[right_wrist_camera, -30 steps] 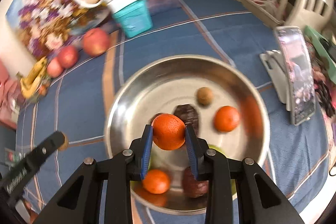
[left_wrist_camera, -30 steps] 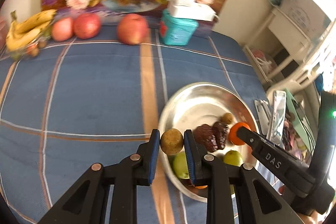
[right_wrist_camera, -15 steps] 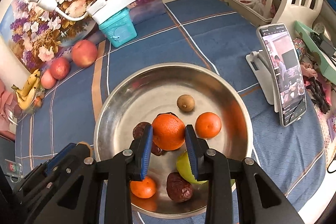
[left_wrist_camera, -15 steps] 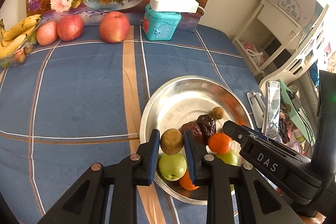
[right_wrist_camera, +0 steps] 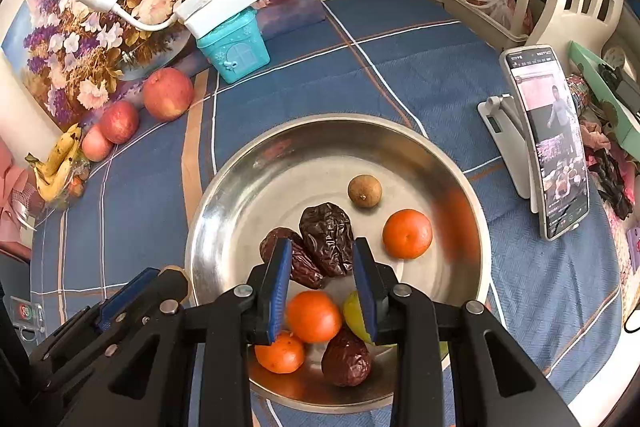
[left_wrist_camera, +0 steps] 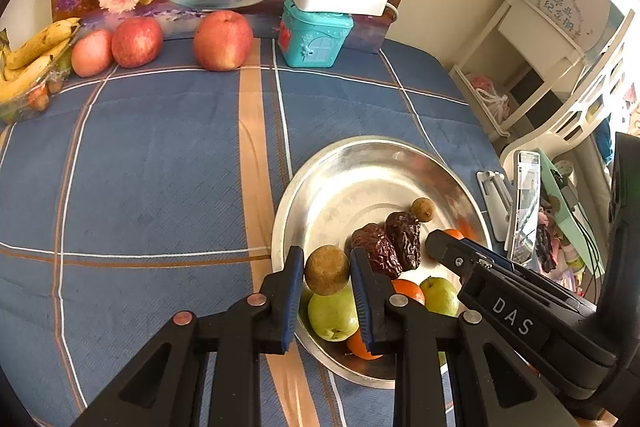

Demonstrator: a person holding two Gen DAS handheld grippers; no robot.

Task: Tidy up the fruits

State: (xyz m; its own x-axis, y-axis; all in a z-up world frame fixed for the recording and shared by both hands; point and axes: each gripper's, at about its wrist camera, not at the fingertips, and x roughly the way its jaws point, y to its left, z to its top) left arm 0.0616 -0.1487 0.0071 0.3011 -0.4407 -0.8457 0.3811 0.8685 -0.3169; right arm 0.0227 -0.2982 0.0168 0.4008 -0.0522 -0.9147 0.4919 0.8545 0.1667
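Two tongs are over the metal bowl (right_wrist_camera: 320,121). The left tongs (left_wrist_camera: 326,269) are clenched on a small brown fruit (left_wrist_camera: 327,275), held above the near rim directly over a green pear (left_wrist_camera: 332,315). The right tongs (right_wrist_camera: 320,267) stand apart with nothing between the pads; a tangerine (right_wrist_camera: 314,315) lies in the bowl beneath them.

The step in hand is judged to be setting the brown fruit down. It should be carried further inward to bare metal and lowered close to the bottom before the pads are eased apart, since a round fruit dropped on the pear is likely to roll over the rim onto the blue cloth (left_wrist_camera: 160,167).
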